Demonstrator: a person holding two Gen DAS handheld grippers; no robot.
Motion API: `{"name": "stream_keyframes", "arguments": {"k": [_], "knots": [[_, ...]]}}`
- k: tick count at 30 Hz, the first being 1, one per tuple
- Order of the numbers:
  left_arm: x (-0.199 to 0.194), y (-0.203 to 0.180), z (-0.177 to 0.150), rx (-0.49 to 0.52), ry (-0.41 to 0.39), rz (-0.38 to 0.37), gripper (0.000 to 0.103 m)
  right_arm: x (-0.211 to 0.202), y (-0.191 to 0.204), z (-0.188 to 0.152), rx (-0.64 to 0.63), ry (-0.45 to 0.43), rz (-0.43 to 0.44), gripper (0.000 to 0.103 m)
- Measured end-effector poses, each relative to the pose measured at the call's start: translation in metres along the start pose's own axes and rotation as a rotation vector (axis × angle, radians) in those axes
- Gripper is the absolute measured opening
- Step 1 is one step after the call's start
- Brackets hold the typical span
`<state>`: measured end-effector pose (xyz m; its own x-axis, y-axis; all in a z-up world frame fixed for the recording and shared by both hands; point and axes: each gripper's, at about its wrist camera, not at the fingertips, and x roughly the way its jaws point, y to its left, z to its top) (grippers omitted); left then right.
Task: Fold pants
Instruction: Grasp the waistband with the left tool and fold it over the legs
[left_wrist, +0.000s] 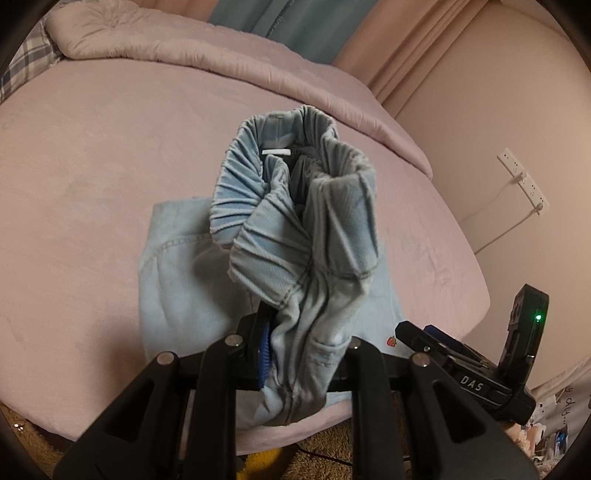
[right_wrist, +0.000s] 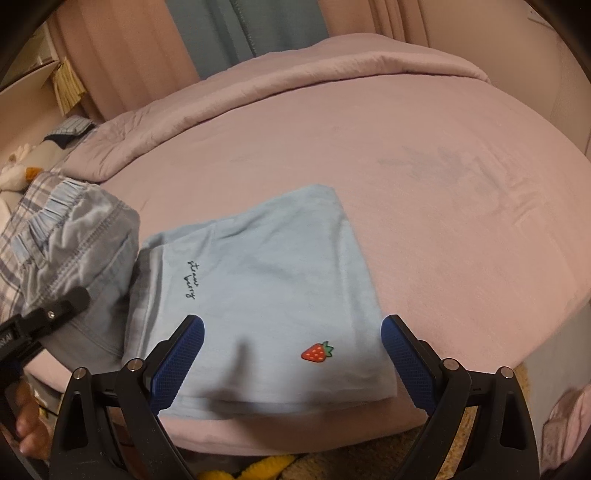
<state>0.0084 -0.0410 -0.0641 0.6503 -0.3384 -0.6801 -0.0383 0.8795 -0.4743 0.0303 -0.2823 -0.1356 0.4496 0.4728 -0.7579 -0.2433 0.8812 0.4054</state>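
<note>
The light blue pants lie on the pink bed, partly folded flat. My left gripper is shut on the bunched waist end and holds it up above the flat part; the ribbed elastic waistband stands open toward the camera. In the right wrist view the flat folded part shows a red strawberry patch and dark script lettering. My right gripper is open just above the near edge of the flat part, touching nothing. The lifted waist end shows at the left.
The pink bed sheet stretches all around the pants. A rolled pink quilt lies along the far side. A plaid pillow sits at the left. A wall with a power strip is at the right. The bed's near edge is just below both grippers.
</note>
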Motion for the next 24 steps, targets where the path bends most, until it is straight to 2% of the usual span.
{"name": "stream_keyframes", "arguments": {"k": [12,24], "knots": [[0.038,-0.002,0.005,0.000,0.084,-0.023,0.021,0.002,-0.005,-0.002,0.032,0.015,-0.001,0.096],[0.057,-0.005,0.011,0.008,0.108,-0.016,0.026,0.001,-0.009,-0.003,0.058,0.023,0.018,0.096]]}}
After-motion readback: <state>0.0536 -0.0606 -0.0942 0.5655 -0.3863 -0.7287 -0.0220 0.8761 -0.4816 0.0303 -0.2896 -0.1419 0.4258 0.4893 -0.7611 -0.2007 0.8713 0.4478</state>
